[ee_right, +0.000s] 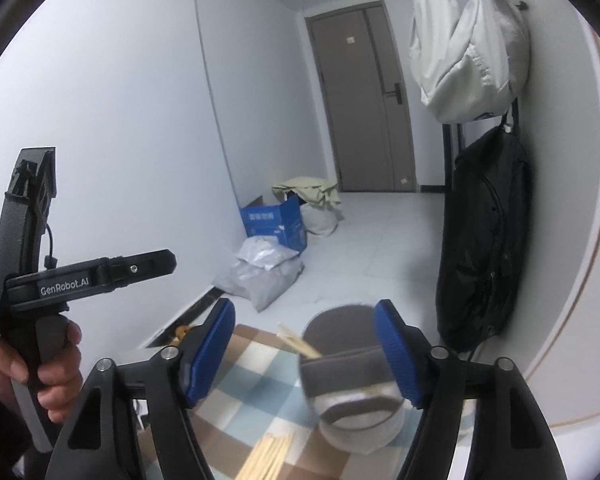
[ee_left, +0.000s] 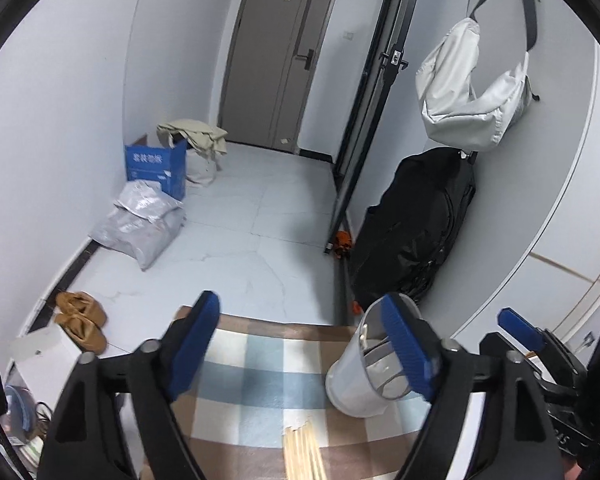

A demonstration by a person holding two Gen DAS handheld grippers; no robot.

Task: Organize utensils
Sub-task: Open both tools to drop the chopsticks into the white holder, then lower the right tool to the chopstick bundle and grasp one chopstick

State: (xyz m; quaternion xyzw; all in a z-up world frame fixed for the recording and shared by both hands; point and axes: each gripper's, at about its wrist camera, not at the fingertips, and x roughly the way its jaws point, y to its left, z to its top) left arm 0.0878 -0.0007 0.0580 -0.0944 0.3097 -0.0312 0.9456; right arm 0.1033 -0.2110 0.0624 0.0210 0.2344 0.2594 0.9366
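Observation:
A white utensil holder (ee_left: 360,376) with a grey divider stands on the checked tablecloth (ee_left: 252,384). In the right wrist view the holder (ee_right: 352,392) has a pair of wooden chopsticks (ee_right: 296,340) leaning out of it to the left. A loose bundle of chopsticks (ee_left: 304,452) lies on the cloth in front of it, and shows again as the bundle (ee_right: 268,456) low in the right wrist view. My left gripper (ee_left: 300,344) is open above the cloth, the holder behind its right finger. My right gripper (ee_right: 304,356) is open above the holder, its pads clear of it.
A hand (ee_right: 40,360) holds the left gripper's handle (ee_right: 88,276) at the left. Beyond the table's far edge are a tiled floor, slippers (ee_left: 80,320), a blue box (ee_left: 156,168) and grey bags (ee_left: 140,224). A black backpack (ee_left: 416,224) and a white bag (ee_left: 468,92) hang on the right wall.

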